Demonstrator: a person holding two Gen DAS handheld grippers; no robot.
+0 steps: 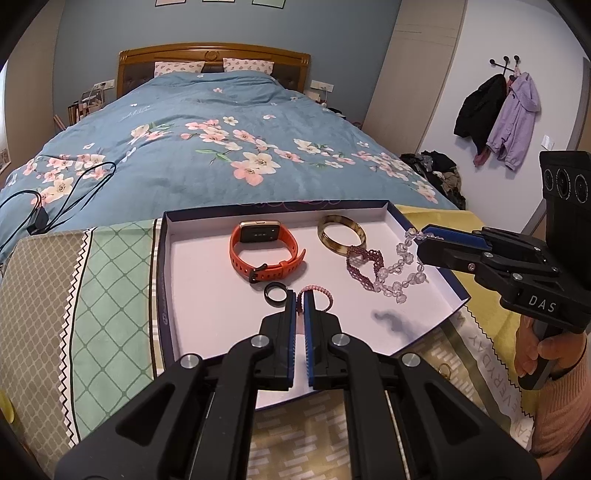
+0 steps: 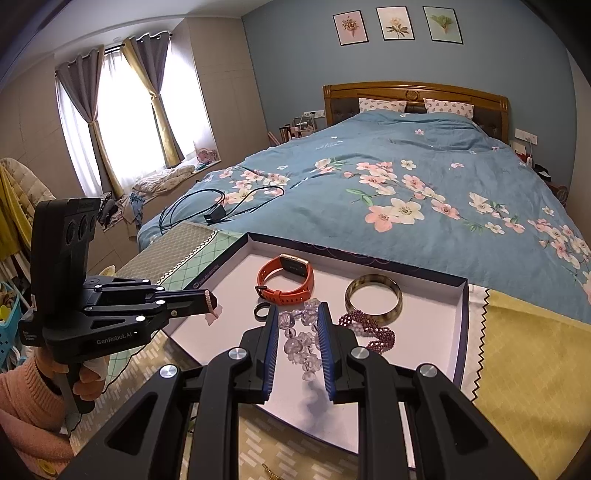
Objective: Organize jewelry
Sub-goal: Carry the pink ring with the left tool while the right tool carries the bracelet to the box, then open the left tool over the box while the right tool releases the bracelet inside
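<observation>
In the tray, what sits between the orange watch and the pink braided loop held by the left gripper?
The small black ring, lying flat on the white tray floor, clearest in the left wrist view.

— What sort of place is this?
— A home bedroom: a double bed [image 2: 424, 177] with a wooden headboard [image 1: 214, 59] and a flowered blue quilt.
— Anything else?
— Curtains [image 2: 92, 122] at a bright window, three framed prints [image 2: 397, 24], coats [image 1: 498, 114] on wall hooks.
</observation>
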